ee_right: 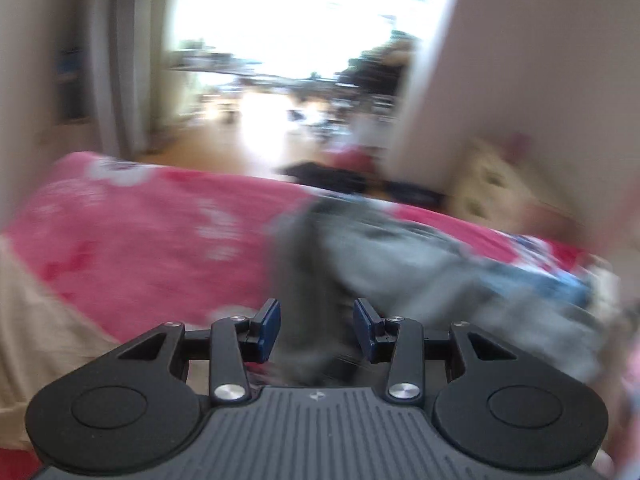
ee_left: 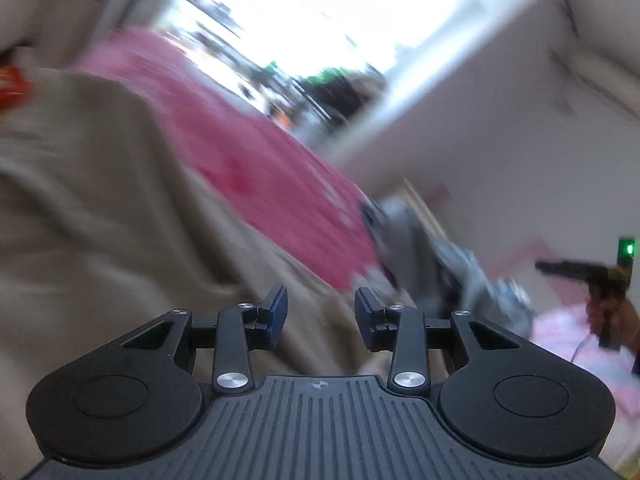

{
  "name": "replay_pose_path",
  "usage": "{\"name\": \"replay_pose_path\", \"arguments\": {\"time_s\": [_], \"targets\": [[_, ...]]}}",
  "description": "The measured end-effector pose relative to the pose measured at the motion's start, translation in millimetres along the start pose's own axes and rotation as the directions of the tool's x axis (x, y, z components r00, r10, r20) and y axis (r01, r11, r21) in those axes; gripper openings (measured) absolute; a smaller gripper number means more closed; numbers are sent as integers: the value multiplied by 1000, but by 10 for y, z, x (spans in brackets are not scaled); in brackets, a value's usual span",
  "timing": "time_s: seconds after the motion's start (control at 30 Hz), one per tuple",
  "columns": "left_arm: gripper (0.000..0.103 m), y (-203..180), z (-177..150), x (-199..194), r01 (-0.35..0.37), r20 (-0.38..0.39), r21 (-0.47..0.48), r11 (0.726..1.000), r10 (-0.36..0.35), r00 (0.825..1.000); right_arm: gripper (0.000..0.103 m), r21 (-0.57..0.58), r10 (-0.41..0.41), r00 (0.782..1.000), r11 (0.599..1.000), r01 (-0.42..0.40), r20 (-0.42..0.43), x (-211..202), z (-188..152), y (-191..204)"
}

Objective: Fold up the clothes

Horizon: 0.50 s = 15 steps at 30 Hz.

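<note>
Both views are motion-blurred. A beige garment (ee_left: 100, 208) lies spread on a pink patterned bedspread (ee_left: 248, 160), and my left gripper (ee_left: 321, 312) hovers open over its near edge with nothing between the fingers. A heap of grey and blue clothes (ee_right: 420, 264) lies on the bedspread (ee_right: 160, 232). My right gripper (ee_right: 317, 328) is open just in front of a dark grey fold of that heap. In the left wrist view the heap (ee_left: 432, 264) sits right of centre, and the right gripper (ee_left: 592, 280) shows at the far right, held by a hand (ee_left: 624, 320).
A bright doorway (ee_right: 300, 60) opens onto a wooden floor beyond the bed. A pale wall (ee_right: 500, 80) and a tufted beige headboard (ee_right: 492, 184) stand to the right. A curtain (ee_right: 112, 60) hangs at the left. A red object (ee_left: 12, 84) sits at the far left.
</note>
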<state>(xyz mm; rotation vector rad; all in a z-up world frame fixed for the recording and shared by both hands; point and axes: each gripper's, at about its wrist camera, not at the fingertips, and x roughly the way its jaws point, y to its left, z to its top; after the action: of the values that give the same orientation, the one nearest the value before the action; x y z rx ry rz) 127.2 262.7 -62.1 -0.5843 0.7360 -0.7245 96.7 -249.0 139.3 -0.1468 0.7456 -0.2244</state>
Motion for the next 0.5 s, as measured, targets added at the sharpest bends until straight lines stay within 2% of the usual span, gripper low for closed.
{"name": "replay_pose_path", "arguments": {"time_s": [0.07, 0.2, 0.3, 0.37, 0.5], "targets": [[37, -132, 32, 240, 28, -69, 35, 999, -26, 997, 43, 19, -68, 998, 998, 67, 8, -155, -72, -198], [37, -421, 54, 622, 63, -197, 93, 994, -44, 979, 43, 48, -92, 995, 995, 90, 49, -546, -41, -432], [41, -649, 59, 883, 92, -284, 139, 986, -49, 957, 43, 28, -58, 995, 998, 56, 77, -720, 4, -572], [47, -818, 7, 973, 99, -295, 185, 978, -41, 955, 43, 28, -16, 993, 1000, 12, 118, -793, -7, -652], [47, -1048, -131, 1135, 99, -313, 264, 960, -12, 950, 43, 34, 71, 973, 996, -80, 221, -862, -159, -755]]}}
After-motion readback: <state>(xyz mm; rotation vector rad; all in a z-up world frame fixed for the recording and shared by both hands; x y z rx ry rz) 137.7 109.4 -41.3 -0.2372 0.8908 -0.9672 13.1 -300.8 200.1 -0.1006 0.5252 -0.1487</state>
